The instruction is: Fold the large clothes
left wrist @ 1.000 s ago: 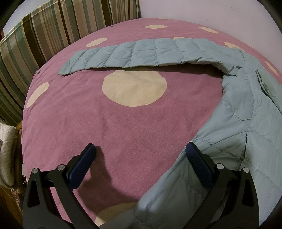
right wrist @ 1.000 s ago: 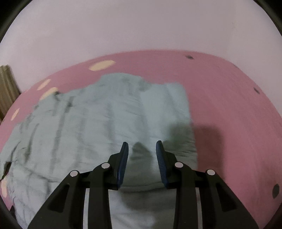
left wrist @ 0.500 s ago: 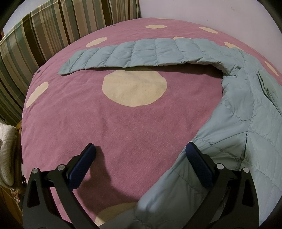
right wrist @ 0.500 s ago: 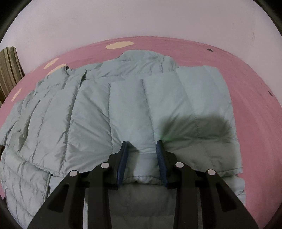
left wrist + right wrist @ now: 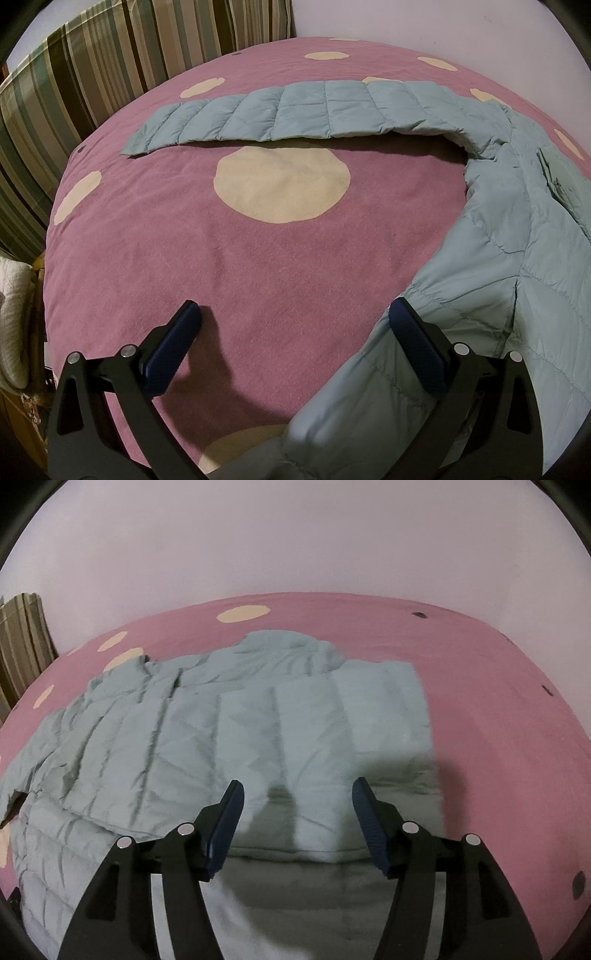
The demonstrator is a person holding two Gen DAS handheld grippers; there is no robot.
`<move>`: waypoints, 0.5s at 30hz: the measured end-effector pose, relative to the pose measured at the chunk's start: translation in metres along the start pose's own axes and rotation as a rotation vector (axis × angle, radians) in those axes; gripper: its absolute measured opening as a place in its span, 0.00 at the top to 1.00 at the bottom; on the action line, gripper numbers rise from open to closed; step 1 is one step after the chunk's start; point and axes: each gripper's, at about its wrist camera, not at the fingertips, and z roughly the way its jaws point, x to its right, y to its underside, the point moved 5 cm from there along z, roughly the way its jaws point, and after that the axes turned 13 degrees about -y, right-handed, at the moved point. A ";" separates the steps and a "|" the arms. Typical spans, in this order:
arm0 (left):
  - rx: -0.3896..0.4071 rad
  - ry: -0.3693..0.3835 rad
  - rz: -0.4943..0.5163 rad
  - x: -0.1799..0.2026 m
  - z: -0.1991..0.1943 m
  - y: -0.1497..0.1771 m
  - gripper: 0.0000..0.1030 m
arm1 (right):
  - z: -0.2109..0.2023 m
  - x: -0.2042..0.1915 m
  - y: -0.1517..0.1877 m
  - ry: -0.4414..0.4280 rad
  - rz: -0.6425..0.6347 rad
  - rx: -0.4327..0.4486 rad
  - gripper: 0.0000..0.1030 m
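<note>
Two grippers hang over a bed whose pink cover (image 5: pixel 258 266) carries cream dots, and the landmark for everything is the pale blue quilted jacket (image 5: pixel 229 746) spread on that cover.

Seen from the left wrist, the left gripper (image 5: pixel 295 332) is spread wide with nothing pinched. Its right finger stands just at the jacket's near edge, where the hem curves toward the camera; whether the pad touches the cloth I cannot tell. Its left finger stands over bare cover, well clear of the jacket. One sleeve (image 5: pixel 295 110) of the jacket runs straight out to the left across the far part of the cover, lying flat, with a large cream dot (image 5: pixel 280 184) just on its near side. Beyond the sleeve's end stands a striped headboard or cushion (image 5: pixel 92 74).

Seen from the right wrist, the right gripper (image 5: pixel 297 812) has just been opening and its jaws now stand apart, with the jacket's cloth below the gap but not pressed by either pad. A folded-over panel of the jacket lies flat ahead of it, its near edge just below the fingertips. This view is somewhat blurred. Past the jacket's collar end the pink cover meets a plain pale wall (image 5: pixel 295 546).
</note>
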 end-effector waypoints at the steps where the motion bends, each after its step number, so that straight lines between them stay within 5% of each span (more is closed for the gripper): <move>1: 0.000 0.000 0.000 0.000 0.000 0.000 0.02 | 0.000 0.006 0.000 0.016 0.006 0.000 0.34; 8: -0.001 0.006 -0.003 0.000 0.000 0.000 0.02 | 0.027 0.026 0.016 0.026 0.049 -0.081 0.18; 15: -0.041 0.085 -0.018 -0.014 0.000 -0.008 0.02 | 0.035 0.024 0.022 0.038 0.043 -0.096 0.15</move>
